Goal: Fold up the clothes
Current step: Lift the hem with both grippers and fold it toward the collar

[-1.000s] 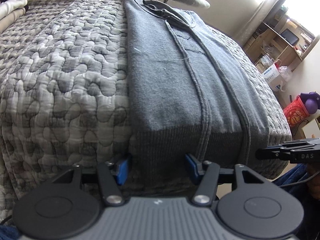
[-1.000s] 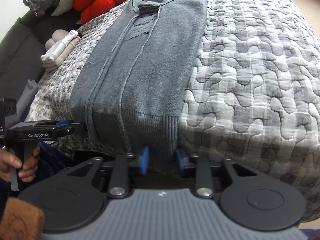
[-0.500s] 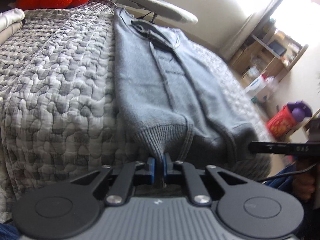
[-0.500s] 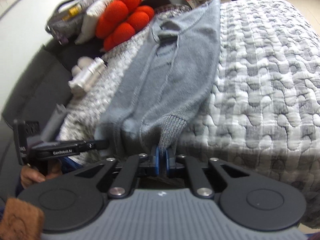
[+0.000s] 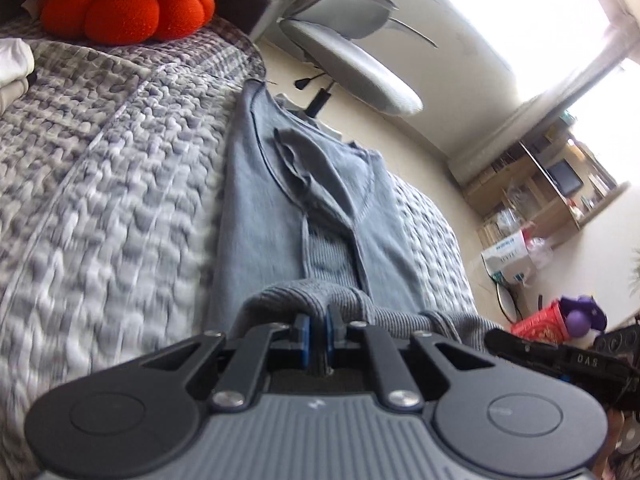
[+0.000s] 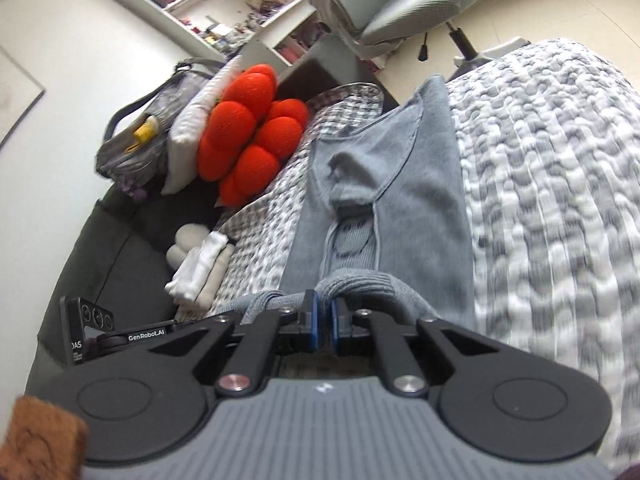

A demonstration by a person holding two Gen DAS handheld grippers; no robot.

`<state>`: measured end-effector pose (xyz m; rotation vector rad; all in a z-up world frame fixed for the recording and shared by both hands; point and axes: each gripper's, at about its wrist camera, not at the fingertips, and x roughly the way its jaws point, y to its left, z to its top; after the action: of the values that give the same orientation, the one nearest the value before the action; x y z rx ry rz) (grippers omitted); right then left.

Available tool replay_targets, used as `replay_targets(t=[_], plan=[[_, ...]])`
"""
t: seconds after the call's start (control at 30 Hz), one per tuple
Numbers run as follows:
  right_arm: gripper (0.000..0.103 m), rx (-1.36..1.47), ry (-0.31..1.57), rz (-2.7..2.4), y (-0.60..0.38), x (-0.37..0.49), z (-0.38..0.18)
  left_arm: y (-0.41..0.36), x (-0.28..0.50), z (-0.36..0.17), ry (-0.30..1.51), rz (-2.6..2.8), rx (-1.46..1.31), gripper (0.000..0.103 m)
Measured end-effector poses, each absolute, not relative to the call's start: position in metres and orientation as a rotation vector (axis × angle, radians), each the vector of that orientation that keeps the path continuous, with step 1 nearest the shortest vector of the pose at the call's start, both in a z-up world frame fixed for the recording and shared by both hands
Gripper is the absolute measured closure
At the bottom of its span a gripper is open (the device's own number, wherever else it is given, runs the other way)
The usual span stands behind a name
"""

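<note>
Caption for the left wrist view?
Left gripper shut on the grey sweater's ribbed hem, lifting it off the quilted bedspread.

quilted bedspread [image 5: 100, 216] lies bare left of the grey sweater [image 5: 256, 200] and right of it [image 6: 552, 184]. far end crowded: orange plush cushion [image 6: 248, 128], folded white cloths [image 6: 200, 268], office chair [image 5: 352, 64] past the bed edge.

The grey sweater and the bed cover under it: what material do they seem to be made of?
The sweater looks like a soft, matte knit, perhaps wool or cotton: its hem shows ribbing. The bed cover looks like quilted fabric, with puffy stitched bumps; the fibre is unclear.
</note>
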<state>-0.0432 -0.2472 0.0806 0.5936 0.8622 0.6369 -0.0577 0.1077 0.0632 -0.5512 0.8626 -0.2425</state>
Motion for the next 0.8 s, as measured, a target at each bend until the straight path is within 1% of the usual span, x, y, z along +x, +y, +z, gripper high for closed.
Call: replay_targets(t=[0.2,0.33,0.4,0.47,0.6,0.73,0.8], plan=[[0.094,0.641,0.95,0.53,-0.247,0.021,0.061,0.129,-0.008,0.035,0.928,-0.19,-0.633,0.096],[0.092,0.691,0.971,0.497,-0.258,0.038,0.043,0.141,-0.003,0.036,0.873,-0.229,-0.688,0.095],[0.091,0.708,0.965,0.508,-0.26,0.04,0.042,0.146,-0.002,0.039,0.843,-0.232,-0.698,0.09],[0.09,0.72,0.945,0.515,-0.262,0.042,0.043,0.148,-0.001,0.041,0.821,-0.229,-0.692,0.089],[0.086,0.766,0.877,0.487,-0.274,0.046,0.048,0.152,0.001,0.05,0.754,-0.213,-0.63,0.072],[0.086,0.74,0.84,0.451,-0.285,0.05,0.05,0.159,0.0,0.055,0.693,-0.229,-0.586,0.064],[0.086,0.686,0.831,0.447,-0.284,0.051,0.049,0.156,0.0,0.055,0.681,-0.254,-0.546,0.058]])
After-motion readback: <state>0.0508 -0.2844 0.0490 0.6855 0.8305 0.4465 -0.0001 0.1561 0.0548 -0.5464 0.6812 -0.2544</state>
